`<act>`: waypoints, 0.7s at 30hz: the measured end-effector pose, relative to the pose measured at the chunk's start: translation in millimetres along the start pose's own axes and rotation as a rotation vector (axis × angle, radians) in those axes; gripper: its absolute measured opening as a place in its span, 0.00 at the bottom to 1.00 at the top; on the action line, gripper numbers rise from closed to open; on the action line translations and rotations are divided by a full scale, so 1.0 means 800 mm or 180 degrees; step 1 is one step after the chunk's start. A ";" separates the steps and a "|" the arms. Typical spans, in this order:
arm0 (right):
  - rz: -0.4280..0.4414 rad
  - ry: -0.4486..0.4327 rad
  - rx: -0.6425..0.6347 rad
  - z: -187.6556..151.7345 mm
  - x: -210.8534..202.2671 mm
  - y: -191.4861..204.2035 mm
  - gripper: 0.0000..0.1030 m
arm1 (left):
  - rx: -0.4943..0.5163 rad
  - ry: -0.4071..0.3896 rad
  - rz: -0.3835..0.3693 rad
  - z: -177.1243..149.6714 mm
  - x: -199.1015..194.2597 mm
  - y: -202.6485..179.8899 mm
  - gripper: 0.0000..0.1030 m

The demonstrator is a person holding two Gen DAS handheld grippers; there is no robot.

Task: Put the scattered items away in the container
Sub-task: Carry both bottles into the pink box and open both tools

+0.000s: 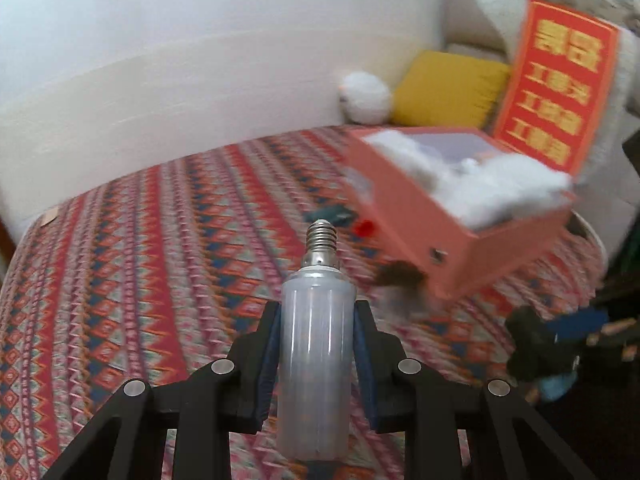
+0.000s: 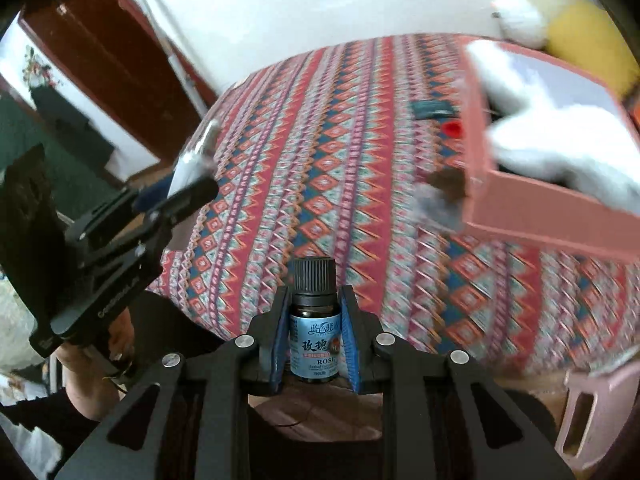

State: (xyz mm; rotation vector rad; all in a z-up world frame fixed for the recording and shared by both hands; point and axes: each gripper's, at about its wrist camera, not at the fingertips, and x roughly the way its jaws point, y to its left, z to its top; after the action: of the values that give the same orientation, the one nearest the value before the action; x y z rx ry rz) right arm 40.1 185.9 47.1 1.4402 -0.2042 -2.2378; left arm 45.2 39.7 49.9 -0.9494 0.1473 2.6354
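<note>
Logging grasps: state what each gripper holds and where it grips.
Left gripper clamps the light bulb by its frosted body, screw base forward. Right gripper clamps the small bottle at its labelled sides.

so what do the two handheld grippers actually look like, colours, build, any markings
Both are matte black linkage frames with triangular cut-outs and round silver pivot pins. The left gripper and right gripper each carry two narrow fingers faced with blue pads. Seen from the right wrist camera, the left unit's flat black body bears small white lettering, too blurred to read. A dark sleeve shows below it. No cables show.
</note>
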 end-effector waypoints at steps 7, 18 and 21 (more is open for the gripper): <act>-0.0255 -0.0305 0.0255 -0.038 -0.068 -0.057 0.25 | 0.0299 -0.0046 -0.0370 0.022 -0.001 -0.076 0.28; -0.0612 -0.0850 0.0583 -0.006 -0.158 -0.161 0.25 | 0.0689 -0.0265 -0.0618 0.142 0.047 -0.152 0.28; -0.0702 -0.0986 0.0599 0.024 -0.178 -0.187 0.25 | 0.0714 -0.0277 -0.0652 0.189 0.074 -0.162 0.28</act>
State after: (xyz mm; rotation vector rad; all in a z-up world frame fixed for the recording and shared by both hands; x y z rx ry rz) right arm 26.0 380.7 117.0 1.2494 -0.3811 -2.6819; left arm -43.6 208.7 130.8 -0.7329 0.3007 2.4067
